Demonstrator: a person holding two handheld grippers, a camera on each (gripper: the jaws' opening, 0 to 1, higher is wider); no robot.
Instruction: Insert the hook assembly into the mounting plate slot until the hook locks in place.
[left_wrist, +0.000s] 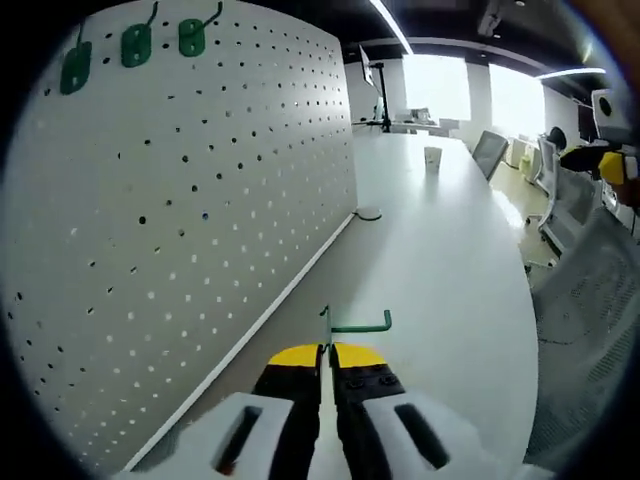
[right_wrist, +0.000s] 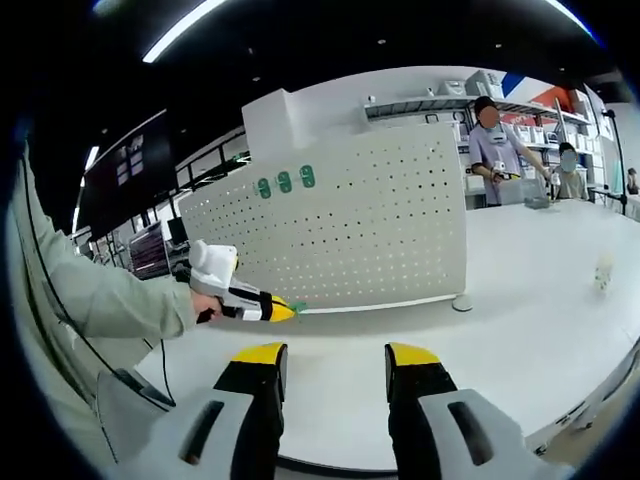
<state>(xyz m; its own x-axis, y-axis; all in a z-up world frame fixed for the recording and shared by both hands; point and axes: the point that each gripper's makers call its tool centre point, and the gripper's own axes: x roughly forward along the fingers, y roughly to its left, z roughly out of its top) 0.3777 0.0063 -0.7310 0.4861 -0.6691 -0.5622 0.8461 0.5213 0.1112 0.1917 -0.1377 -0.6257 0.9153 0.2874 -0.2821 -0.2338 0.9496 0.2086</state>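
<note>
A green hook (left_wrist: 362, 325) with a thin stem sticks out from between the yellow-tipped jaws of my left gripper (left_wrist: 328, 352), which is shut on it low beside the white pegboard (left_wrist: 180, 230). Three green hooks (left_wrist: 135, 45) hang near the board's top edge. In the right gripper view the pegboard (right_wrist: 350, 235) stands upright on the white table (right_wrist: 520, 300), with the three hooks (right_wrist: 285, 182) near its top. A hand holds the left gripper (right_wrist: 278, 311) in front of the board's lower left, the green hook (right_wrist: 298, 306) at its tip. My right gripper (right_wrist: 335, 360) is open and holds nothing.
A paper cup (left_wrist: 432, 158) and a laptop (left_wrist: 490, 152) sit far down the table, and a mesh chair (left_wrist: 590, 300) stands off its right edge. The board's round foot (right_wrist: 461, 303) rests on the table. Two people (right_wrist: 495, 140) stand behind; a cup (right_wrist: 603, 272) sits right.
</note>
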